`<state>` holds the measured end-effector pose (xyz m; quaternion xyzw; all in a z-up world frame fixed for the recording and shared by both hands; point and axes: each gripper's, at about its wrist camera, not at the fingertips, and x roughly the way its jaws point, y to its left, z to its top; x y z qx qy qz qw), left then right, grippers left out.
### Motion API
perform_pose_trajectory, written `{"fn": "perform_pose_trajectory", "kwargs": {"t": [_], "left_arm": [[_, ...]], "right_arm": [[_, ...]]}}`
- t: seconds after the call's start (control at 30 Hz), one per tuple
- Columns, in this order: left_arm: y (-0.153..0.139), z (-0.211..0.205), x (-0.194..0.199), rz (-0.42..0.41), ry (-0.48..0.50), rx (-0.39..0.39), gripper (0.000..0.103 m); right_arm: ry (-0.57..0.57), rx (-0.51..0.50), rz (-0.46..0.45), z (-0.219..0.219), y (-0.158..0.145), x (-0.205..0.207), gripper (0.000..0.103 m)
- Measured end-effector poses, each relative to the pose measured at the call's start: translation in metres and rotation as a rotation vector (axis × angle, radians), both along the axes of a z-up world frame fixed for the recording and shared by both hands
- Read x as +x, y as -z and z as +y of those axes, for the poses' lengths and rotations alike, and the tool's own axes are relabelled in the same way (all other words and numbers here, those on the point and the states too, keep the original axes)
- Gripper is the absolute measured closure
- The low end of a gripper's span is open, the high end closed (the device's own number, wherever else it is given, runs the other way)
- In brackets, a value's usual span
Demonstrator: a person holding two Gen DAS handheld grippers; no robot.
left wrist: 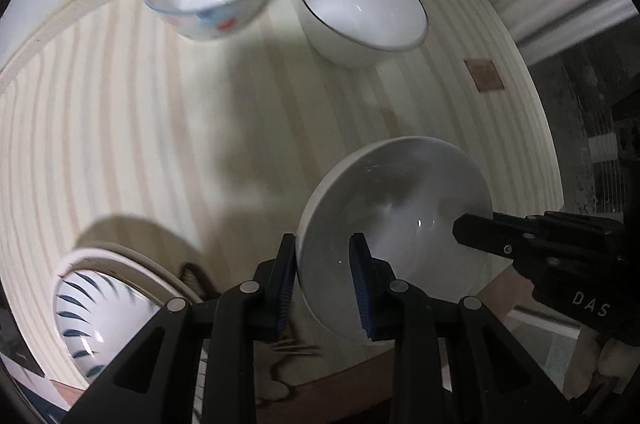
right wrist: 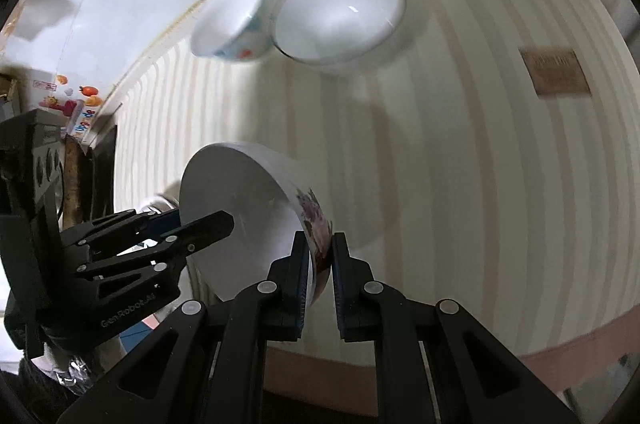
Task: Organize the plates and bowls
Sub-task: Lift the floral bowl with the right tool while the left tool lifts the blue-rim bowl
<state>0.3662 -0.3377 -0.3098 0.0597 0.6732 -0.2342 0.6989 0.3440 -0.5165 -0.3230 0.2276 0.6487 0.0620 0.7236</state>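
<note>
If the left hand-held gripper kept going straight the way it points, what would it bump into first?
It already grips a white bowl, so that leads. Beyond it lies bare striped tabletop, then probably the dark-rimmed white bowl at the far edge, though depth is unclear.

The left gripper [left wrist: 323, 282] is matte black, its linkage arms joined by round silver pivot pins, with ribbed blue pads [left wrist: 362, 284] lining its fingers. The right gripper [right wrist: 320, 280] has the same black links, silver pins and blue pads [right wrist: 339, 284]. Small screws stud both bodies, and white lettering reads "DAS" on one and "GenRobot.AI" on the other.
</note>
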Motion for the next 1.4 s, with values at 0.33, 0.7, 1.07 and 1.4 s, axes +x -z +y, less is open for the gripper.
{"fn": "perform_pose_trajectory", "kwargs": {"t": [0.33,0.7,1.07,1.4], "left_arm": [[0.027,-0.021,-0.016,0.047,0.043,0.043,0.079],[0.031,-0.031,-0.017,0.034,0.065,0.073,0.079],[0.003,-0.020,-0.012,-0.015,0.047,0.051,0.079],[-0.047,0.049,0.089,-0.129,-0.212,-0.009,0.072]], "right_arm": [[0.034,0.032,0.092,-0.021,0.038,-0.029,0.090],[0.034,0.032,0.112,-0.019,0.049,-0.020,0.090],[0.035,0.063,0.131,-0.031,0.049,-0.020,0.090],[0.030,0.035,-0.093,-0.057,-0.045,0.051,0.069]]}}
